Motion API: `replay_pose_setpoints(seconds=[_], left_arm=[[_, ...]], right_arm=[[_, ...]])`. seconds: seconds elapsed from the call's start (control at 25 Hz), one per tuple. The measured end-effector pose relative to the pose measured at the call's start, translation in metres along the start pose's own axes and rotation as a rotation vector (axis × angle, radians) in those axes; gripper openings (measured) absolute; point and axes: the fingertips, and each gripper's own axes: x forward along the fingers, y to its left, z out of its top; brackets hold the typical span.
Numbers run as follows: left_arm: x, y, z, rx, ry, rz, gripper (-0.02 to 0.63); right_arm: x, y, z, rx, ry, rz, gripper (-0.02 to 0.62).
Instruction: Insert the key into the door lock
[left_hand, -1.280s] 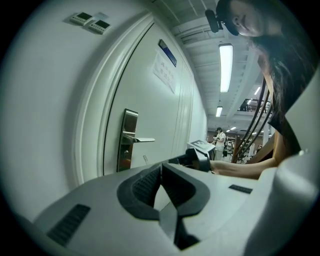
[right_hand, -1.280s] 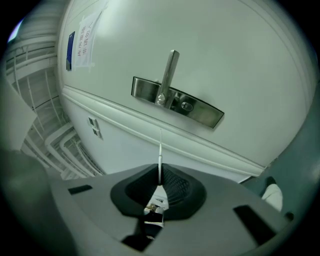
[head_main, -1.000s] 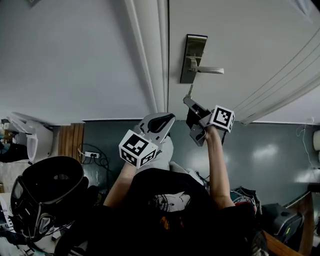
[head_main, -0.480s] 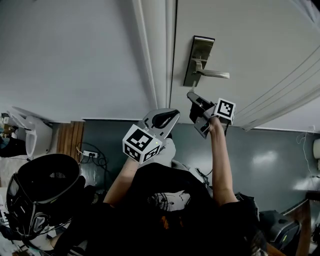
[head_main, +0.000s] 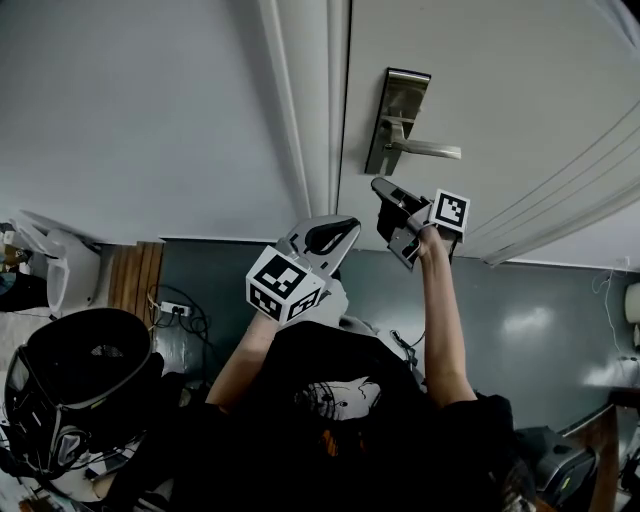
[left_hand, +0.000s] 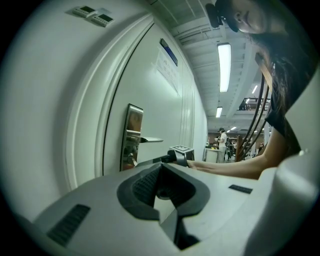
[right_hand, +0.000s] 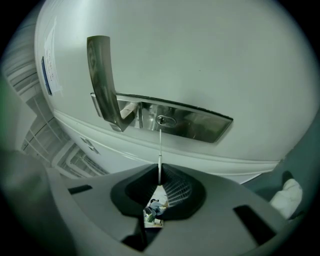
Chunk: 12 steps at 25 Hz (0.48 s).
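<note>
While right gripper (right_hand: 159, 176) clenches thin silver key (right_hand: 160, 149), tip sits near brushed-steel keyhole (right_hand: 163, 120) at 12 o'clock. Next: straight aligned push. Left gripper (left_hand: 161, 176) closed, empty.

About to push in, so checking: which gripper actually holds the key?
The right gripper: the key is pinched in its jaws, pointing at the keyhole. The left gripper is shut on nothing.

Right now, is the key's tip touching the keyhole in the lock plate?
Cannot tell. In the right gripper view the key points straight at the keyhole, but looking along it hides any gap.
</note>
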Motion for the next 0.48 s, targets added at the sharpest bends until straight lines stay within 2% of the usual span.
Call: replay_pose_setpoints(seconds=[0.48], left_arm=[[-0.001, 0.013, -0.002, -0.012, -0.003, 0.018, 0.015]], right_arm=[[0.006, 0.000, 0.017, 0.054, -0.027, 0.042, 0.020]])
